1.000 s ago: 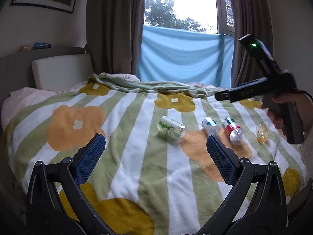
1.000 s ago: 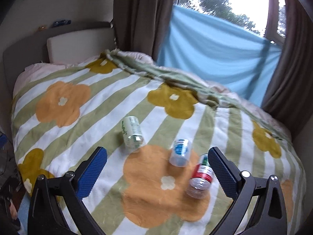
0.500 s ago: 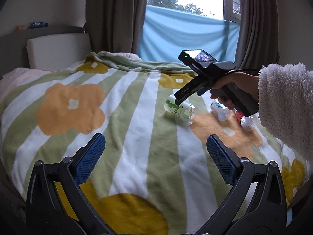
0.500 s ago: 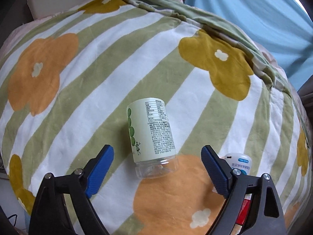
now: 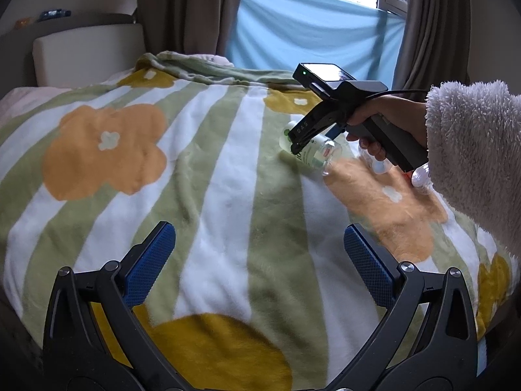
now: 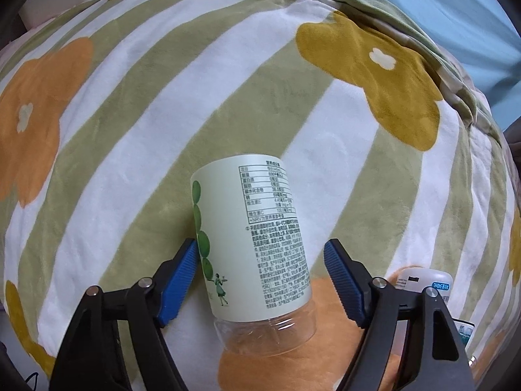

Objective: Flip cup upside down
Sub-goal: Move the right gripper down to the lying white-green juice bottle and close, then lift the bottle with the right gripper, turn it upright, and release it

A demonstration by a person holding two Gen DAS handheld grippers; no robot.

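A clear plastic cup with a pale green label (image 6: 257, 238) lies on its side on the flowered blanket (image 6: 130, 137), its open clear end toward my right camera. My right gripper (image 6: 262, 257) is open and straddles the cup; the left pad (image 6: 182, 273) is at its side and the right pad (image 6: 342, 277) stands a little apart. In the left wrist view the cup (image 5: 312, 154) lies under the right gripper's tip (image 5: 298, 145). My left gripper (image 5: 260, 260) is open and empty, hovering over the near blanket.
Other small bottles lie to the right of the cup: a white one with a blue label (image 6: 426, 285) and another mostly hidden behind the hand (image 5: 420, 176). A fleece sleeve (image 5: 472, 163) fills the right side. Headboard cushion (image 5: 88, 52) and curtains stand behind.
My right gripper has moved down and forward over the green-labelled cup, which now lies between its open fingers. My left gripper has drifted slightly and stays open.
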